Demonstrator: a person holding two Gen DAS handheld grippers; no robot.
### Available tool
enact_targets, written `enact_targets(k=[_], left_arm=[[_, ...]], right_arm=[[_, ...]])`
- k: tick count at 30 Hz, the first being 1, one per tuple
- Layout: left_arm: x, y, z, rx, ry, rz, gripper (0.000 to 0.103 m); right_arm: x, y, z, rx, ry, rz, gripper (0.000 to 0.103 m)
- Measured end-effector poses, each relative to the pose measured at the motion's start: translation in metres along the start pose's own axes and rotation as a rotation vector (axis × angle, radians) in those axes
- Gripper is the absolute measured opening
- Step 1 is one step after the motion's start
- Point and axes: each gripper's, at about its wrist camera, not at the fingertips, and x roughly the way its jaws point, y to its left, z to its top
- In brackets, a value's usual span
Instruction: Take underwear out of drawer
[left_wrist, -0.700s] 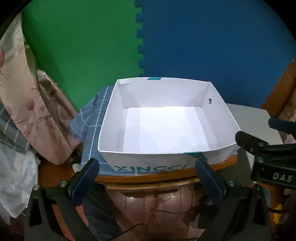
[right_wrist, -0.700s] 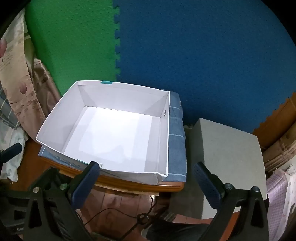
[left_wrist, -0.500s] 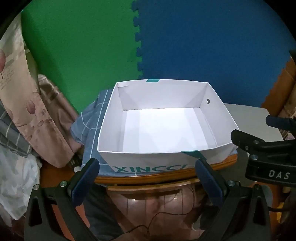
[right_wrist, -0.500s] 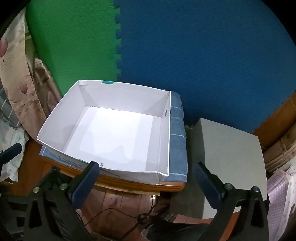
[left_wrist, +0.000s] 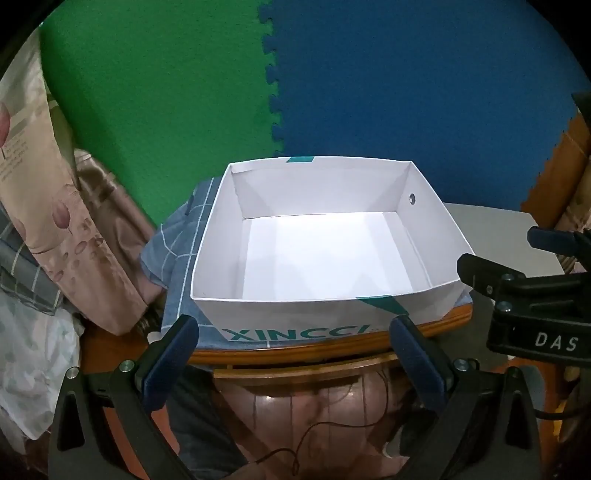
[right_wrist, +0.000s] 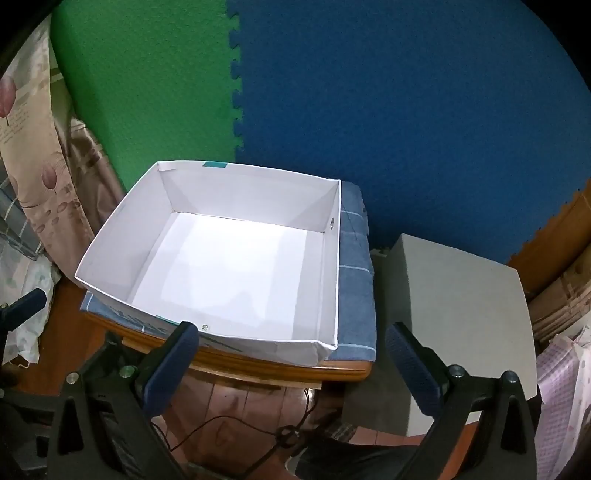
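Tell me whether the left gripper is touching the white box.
Apart. The left wrist view shows the open left gripper short of the white box, its fingers below the front wall.

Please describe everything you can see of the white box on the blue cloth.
The box is an open, lidless tray of thin white card, with folded corner flaps and nothing visible inside. Teal tape marks its far rim and near right corner; teal letters "XINCC" run along the front wall, and a small metal eyelet sits in the right wall. It stands upright on a blue checked cloth over a wooden table. Neither claw touches it.
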Motion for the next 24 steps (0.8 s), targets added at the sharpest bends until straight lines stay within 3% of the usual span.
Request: enact_targets(k=[24], left_arm=[[0.0064, -0.0033, -0.0040, 0.003, 0.011, -0.009, 0.103]], right_arm=[[0.0016, 0.0008, -0.0072, 0.006, -0.004, 0.012, 0.103]])
